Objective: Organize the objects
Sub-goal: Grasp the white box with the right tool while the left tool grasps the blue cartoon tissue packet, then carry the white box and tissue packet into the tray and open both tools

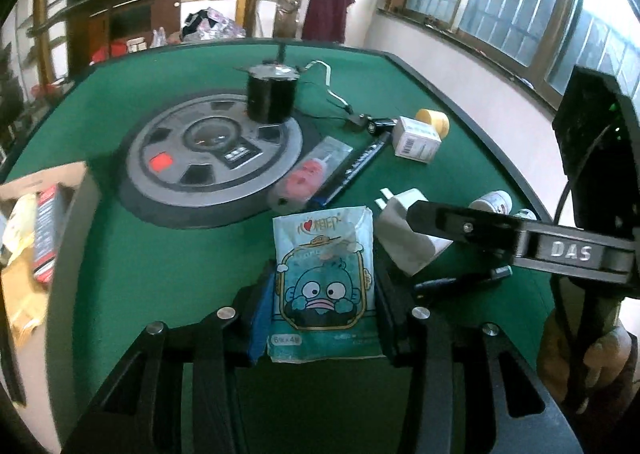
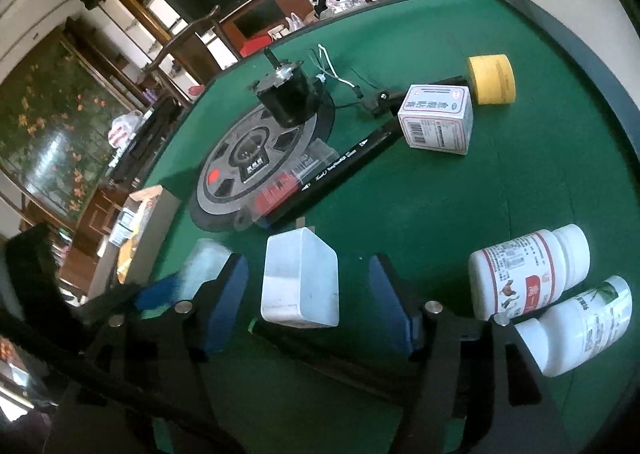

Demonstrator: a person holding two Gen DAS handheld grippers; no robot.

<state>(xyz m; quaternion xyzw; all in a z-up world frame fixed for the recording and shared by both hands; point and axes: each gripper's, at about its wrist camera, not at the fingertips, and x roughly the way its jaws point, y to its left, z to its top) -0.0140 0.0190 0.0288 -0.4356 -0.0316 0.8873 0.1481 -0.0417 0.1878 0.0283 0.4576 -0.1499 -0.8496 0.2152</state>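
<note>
Two grippers work over the green table [image 1: 168, 254] at once. The left gripper [image 1: 322, 294] is clenched on a tissue packet [image 1: 324, 278], its blue pads pressing both long edges of the printed wrapper, which lies near the front of the table just short of the round grey disc [image 1: 212, 158]. That packet is light and soft; it will crumple rather than slip, so a hold across the middle of its width, as now, looks sound, though squeezing harder only wrinkles the film. The right gripper [image 2: 308, 294] stands released, its jaws spread on either side of the white charger [image 2: 300, 278] without touching it. The charger is a stiff, smooth plastic block, light but rather slick, with prongs at its far end; its flat broad sides are the best place to close on, clear of the prongs. Two white pill bottles [image 2: 532, 270] lie just to its right, close enough to be nudged and rolled. A cardboard box [image 1: 36, 214] at the table's left edge seems the likely place for these things.
</note>
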